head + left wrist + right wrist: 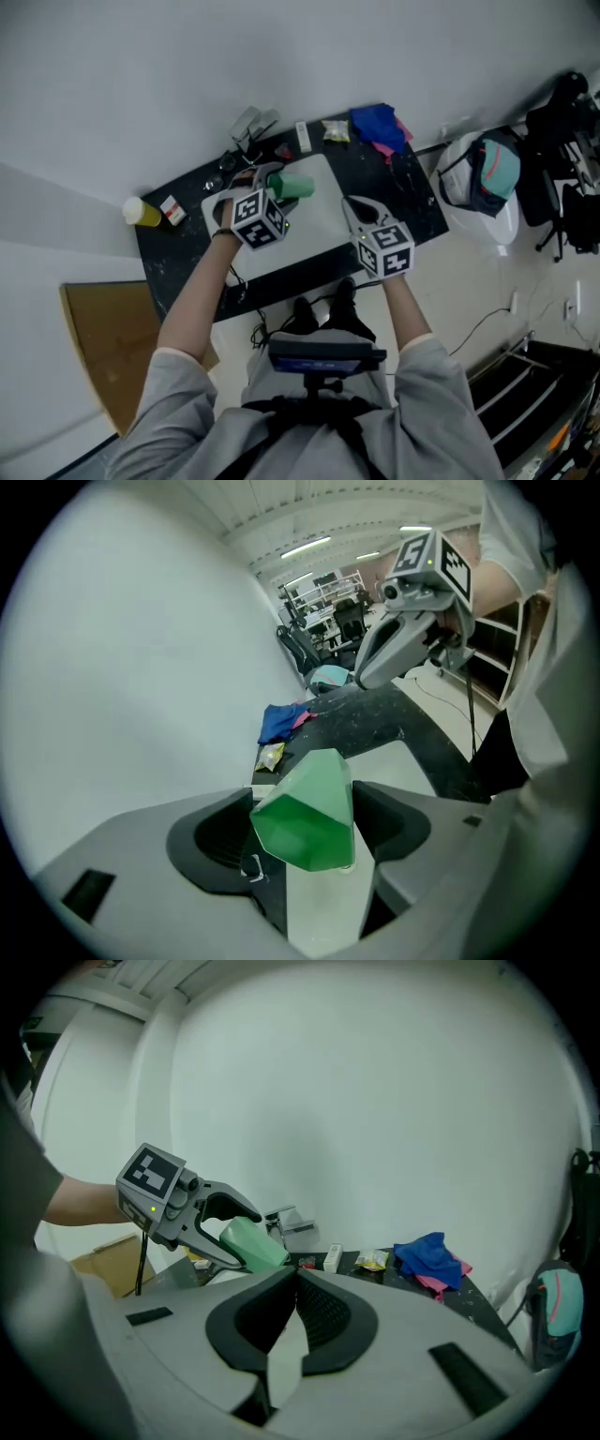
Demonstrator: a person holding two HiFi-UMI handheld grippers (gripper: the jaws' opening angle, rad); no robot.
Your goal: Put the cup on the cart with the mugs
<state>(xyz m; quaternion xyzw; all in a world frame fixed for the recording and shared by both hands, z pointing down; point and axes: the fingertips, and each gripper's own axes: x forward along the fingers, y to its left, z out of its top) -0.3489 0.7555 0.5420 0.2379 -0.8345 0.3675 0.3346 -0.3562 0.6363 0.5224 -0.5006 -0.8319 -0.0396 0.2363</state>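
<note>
Cup [307, 810] (green, half hidden overhead) clamped in left tongs [306, 797]; right tongs [293, 1279] seemingly closed.

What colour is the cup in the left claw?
Green; the cup shows best in the left gripper view.

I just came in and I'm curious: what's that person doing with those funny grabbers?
A person holds a gripper in each hand over a black table. The left gripper is clamped on a green cup and holds it in the air above a white mat. The right gripper is shut and empty, off to the side. The cup is not set down anywhere yet.
</note>
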